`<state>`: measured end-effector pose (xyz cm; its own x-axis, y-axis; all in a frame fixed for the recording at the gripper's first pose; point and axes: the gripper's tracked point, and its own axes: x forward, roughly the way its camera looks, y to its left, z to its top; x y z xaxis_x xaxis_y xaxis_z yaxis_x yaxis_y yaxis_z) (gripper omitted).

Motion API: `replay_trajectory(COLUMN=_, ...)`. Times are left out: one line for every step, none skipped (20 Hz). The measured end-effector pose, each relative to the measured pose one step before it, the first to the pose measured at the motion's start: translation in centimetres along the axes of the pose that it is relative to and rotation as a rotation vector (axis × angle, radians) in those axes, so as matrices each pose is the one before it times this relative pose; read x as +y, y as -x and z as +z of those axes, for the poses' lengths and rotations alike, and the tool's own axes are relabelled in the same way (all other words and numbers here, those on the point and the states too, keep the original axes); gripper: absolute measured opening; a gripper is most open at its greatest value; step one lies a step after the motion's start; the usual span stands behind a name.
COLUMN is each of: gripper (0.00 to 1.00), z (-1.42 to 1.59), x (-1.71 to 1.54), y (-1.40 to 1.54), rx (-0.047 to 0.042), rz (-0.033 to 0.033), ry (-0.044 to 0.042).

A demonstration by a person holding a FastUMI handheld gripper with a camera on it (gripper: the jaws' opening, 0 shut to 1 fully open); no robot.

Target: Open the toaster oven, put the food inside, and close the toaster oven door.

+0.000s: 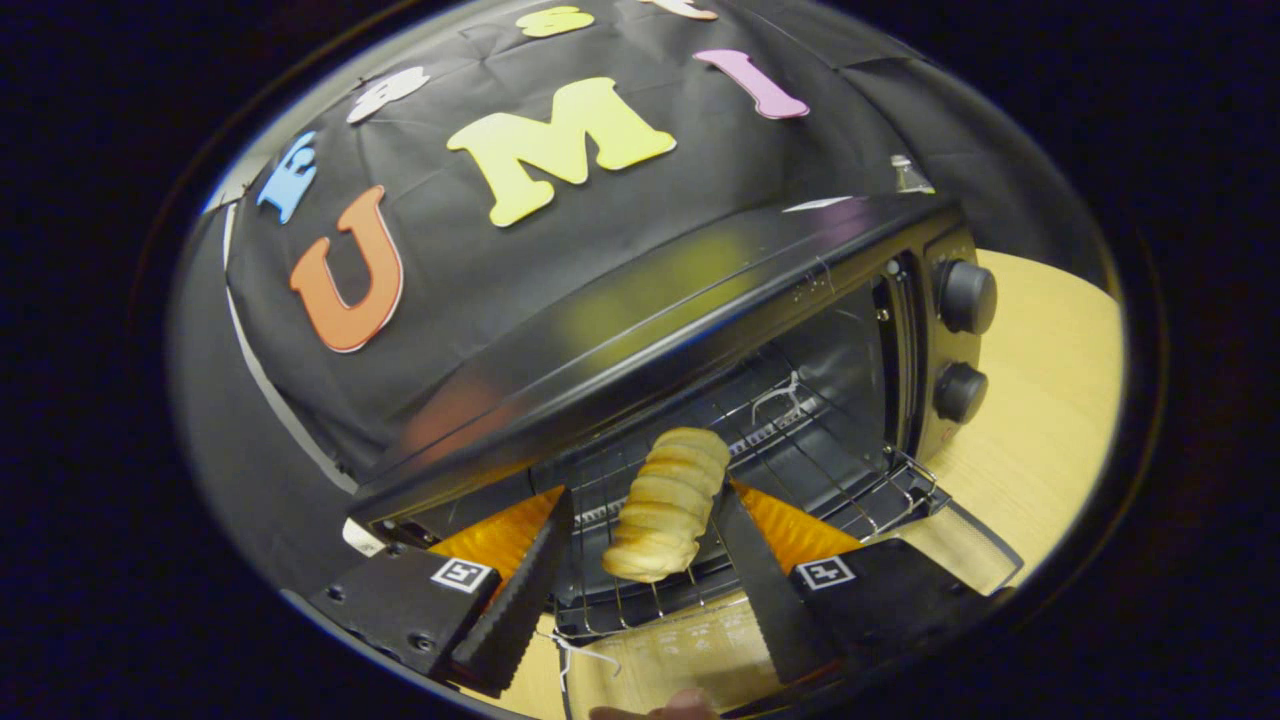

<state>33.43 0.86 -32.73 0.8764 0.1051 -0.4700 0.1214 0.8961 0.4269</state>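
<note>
2 fingers of the gripper (640,560) stand wide apart, with the bread (668,503) between them; a gap shows on its left side, and on the right I cannot tell whether the finger touches it, so nothing is clearly clamped. The bread is a ridged, golden roll, lying lengthwise on the wire rack (800,470) at the mouth of the oven (700,300). The oven door (690,640) is open and folded down toward the fingers, its glass just below the rack's front edge. 2 dark knobs (966,296) sit one above the other on the oven's right panel. The oven stands on a pale wooden table (1050,400). A fingertip (685,703) shows just under the door.
</note>
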Motion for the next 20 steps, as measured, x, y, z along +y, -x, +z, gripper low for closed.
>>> replay_trajectory(gripper=0.96, z=-0.287, x=0.091, y=0.908, rx=0.00962, rz=0.00708, ry=-0.00076)
replay_trajectory(gripper=0.96, z=-0.287, x=0.157, y=1.267, rx=0.00634, rz=0.01182, ry=-0.00595)
replay_trajectory(gripper=0.96, z=-0.092, x=0.094, y=1.013, rx=0.00499, rz=0.00745, ry=0.00254)
replay_trajectory(gripper=0.97, z=-0.201, x=0.272, y=1.442, rx=0.00818, rz=0.01285, ry=0.01282)
replay_trajectory(gripper=0.99, z=-0.202, x=0.283, y=1.578, rx=0.0179, rz=0.01922, ry=0.02789)
replay_trajectory(gripper=1.0, z=-0.034, x=0.823, y=1.503, rx=-0.00093, rz=0.04055, ry=0.02377)
replay_trajectory(gripper=1.0, z=0.096, x=0.44, y=1.529, rx=0.00058, rz=0.02189, ry=0.03178)
replay_trajectory(gripper=1.0, z=0.04, x=0.139, y=1.859, rx=-0.00184, rz=0.0136, ry=0.04335)
replay_trajectory(gripper=1.0, z=0.259, x=0.029, y=1.593, rx=-0.00894, rz=0.0056, ry=0.04553)
replay_trajectory(gripper=1.0, z=0.157, x=-0.02, y=1.738, rx=-0.00449, rz=0.00083, ry=0.05007)
replay_trajectory(gripper=1.0, z=-0.001, x=-0.094, y=1.406, rx=0.00484, rz=0.00036, ry=0.03803)
replay_trajectory(gripper=1.0, z=-0.306, x=-0.038, y=1.538, rx=0.01458, rz=-0.00165, ry=0.04673)
replay_trajectory(gripper=1.0, z=-0.33, x=-0.339, y=1.264, rx=0.01126, rz=-0.00591, ry=0.03357)
replay_trajectory(gripper=1.0, z=-0.502, x=-0.376, y=1.18, rx=0.00821, rz=-0.00989, ry=0.03423)
replay_trajectory(gripper=1.0, z=-0.684, x=-0.587, y=0.907, rx=0.01211, rz=-0.01405, ry=0.02599)
replay_trajectory(gripper=1.0, z=-1.005, x=-0.424, y=0.486, rx=0.01916, rz=-0.0097, ry=0.01851)
replay_trajectory(gripper=1.0, z=-1.086, x=-0.369, y=0.181, rx=0.00906, rz=-0.00513, ry=0.00857)
replay_trajectory(gripper=1.0, z=-1.231, x=-0.18, y=-0.111, rx=0.01964, rz=-0.00242, ry=0.01039)
replay_trajectory(gripper=1.0, z=-1.06, x=-0.081, y=-0.412, rx=0.01372, rz=-0.00124, ry=0.0042)
replay_trajectory(gripper=1.0, z=-1.465, x=-0.121, y=-0.572, rx=0.02925, rz=0.00143, ry=-0.00052)
